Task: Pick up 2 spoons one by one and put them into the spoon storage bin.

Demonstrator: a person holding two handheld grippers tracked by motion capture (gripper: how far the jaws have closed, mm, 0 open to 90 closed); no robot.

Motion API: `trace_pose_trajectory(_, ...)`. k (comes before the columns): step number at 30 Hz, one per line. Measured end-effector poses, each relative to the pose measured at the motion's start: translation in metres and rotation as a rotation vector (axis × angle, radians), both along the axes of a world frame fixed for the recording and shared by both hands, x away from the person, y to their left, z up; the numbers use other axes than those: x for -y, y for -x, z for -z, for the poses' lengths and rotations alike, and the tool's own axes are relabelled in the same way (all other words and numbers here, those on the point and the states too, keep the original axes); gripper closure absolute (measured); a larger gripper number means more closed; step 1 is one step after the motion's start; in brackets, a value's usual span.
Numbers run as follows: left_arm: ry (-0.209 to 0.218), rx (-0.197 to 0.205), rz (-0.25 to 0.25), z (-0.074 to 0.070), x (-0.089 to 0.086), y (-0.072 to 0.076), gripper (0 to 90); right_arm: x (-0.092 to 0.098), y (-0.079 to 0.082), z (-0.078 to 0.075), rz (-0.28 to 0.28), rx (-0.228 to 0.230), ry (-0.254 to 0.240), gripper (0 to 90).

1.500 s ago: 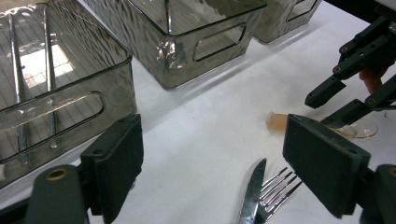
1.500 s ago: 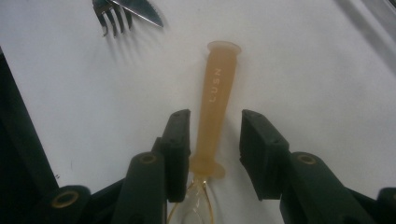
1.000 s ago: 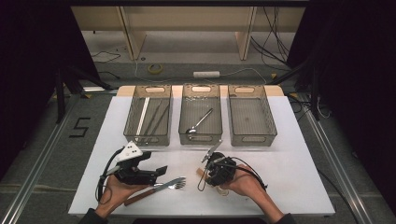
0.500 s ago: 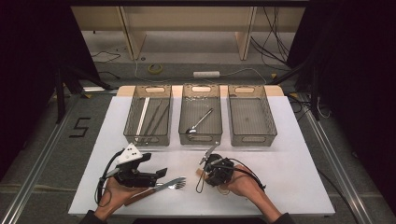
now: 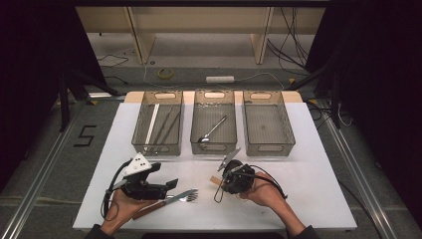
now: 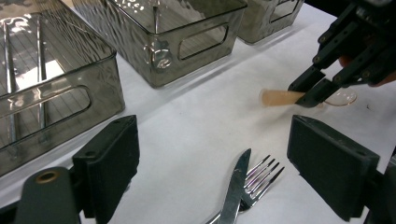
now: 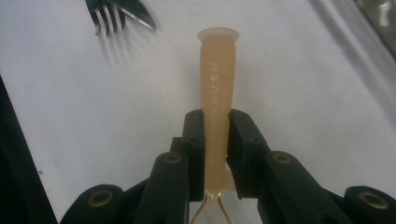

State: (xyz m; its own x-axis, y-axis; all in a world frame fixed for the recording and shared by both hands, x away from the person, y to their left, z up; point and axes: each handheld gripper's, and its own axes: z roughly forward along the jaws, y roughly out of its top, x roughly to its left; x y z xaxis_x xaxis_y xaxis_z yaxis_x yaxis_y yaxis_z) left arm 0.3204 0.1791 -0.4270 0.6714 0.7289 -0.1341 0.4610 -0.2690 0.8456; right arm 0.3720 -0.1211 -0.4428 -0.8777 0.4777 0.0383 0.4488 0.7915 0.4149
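While its jaws clamp it, the right gripper (image 7: 215, 140) holds the spoon (image 7: 217, 88) handle-forward, lengthwise.

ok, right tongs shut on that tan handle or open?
Shut: right tongs have just been closing, and both pads press the tan handle between them.

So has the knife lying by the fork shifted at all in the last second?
No. In the high view the knife lies crossed with the fork at the same spot near the table's front edge, below the left tray.
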Motion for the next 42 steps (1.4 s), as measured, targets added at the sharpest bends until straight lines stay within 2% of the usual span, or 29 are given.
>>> trace_pose_trajectory(6,0.022,0.017,0.0,-0.002,-0.001,0.001,16.4,0.011,-0.007,-0.013,0.034,0.021,-0.052,78.4)
trace_pose_trajectory(11,0.028,0.021,-0.004,-0.002,-0.001,0.001,16.4,0.016,-0.017,-0.021,0.057,0.049,-0.079,78.3)
trace_pose_trajectory(15,0.028,0.024,-0.006,-0.002,-0.002,0.002,16.4,0.018,-0.026,-0.031,0.075,0.07,-0.119,78.3)
trace_pose_trajectory(16,0.029,0.023,-0.006,-0.002,-0.002,0.002,16.4,0.018,-0.028,-0.034,0.091,0.067,-0.128,78.3)
trace_pose_trajectory(17,0.029,0.022,-0.007,-0.002,-0.003,0.002,16.4,0.017,-0.031,-0.036,0.088,0.084,-0.14,78.3)
trace_pose_trajectory(25,0.039,0.029,-0.018,-0.003,-0.004,0.003,16.4,0.012,-0.052,-0.055,0.126,0.131,-0.209,78.2)
trace_pose_trajectory(34,0.058,0.04,-0.022,-0.004,-0.006,0.005,16.3,0.001,-0.08,-0.073,0.179,0.183,-0.249,78.2)
trace_pose_trajectory(42,0.063,0.041,-0.029,-0.004,-0.008,0.006,16.2,-0.006,-0.102,-0.081,0.239,0.203,-0.265,78.2)
